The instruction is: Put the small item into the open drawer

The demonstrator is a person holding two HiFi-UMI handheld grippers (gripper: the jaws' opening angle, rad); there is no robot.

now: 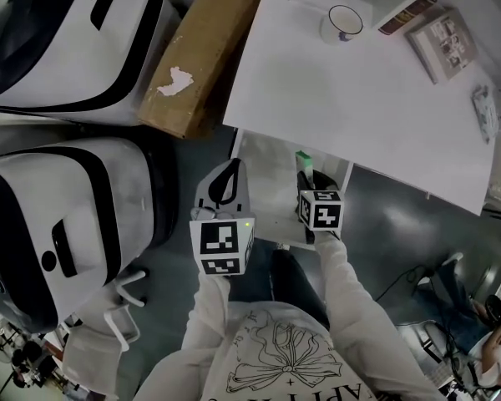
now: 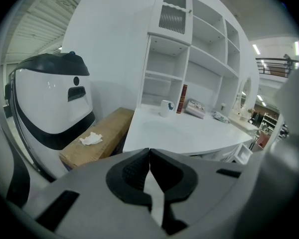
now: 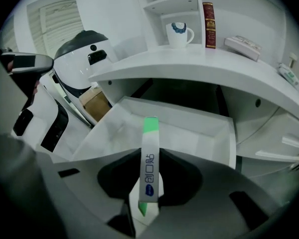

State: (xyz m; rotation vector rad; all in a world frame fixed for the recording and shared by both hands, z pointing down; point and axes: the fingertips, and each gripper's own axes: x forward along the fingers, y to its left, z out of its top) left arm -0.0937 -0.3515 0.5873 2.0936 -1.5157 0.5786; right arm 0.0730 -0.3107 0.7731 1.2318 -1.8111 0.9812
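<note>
Head view shows grey floor [image 1: 401,232] nearest. Right gripper [image 3: 150,155] pinches a white-and-green packet [image 3: 149,171] above the open drawer [image 3: 194,128]. Left gripper [image 2: 149,156] is clenched, empty. Farther, a white desk [image 1: 359,98] carries a mug [image 1: 342,22].

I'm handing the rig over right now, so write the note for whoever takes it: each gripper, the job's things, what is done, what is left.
Left gripper: shut, nothing between the jaws, held to the left of the right one.
Right gripper: shut on the small white-and-green pack, which stands upright, gripped by its lower end.
Open drawer: pulled out under the white desk; the pack is held over it.
Done: pack in grip and at the drawer.
Left: lower it in, open the jaws, draw back.
</note>
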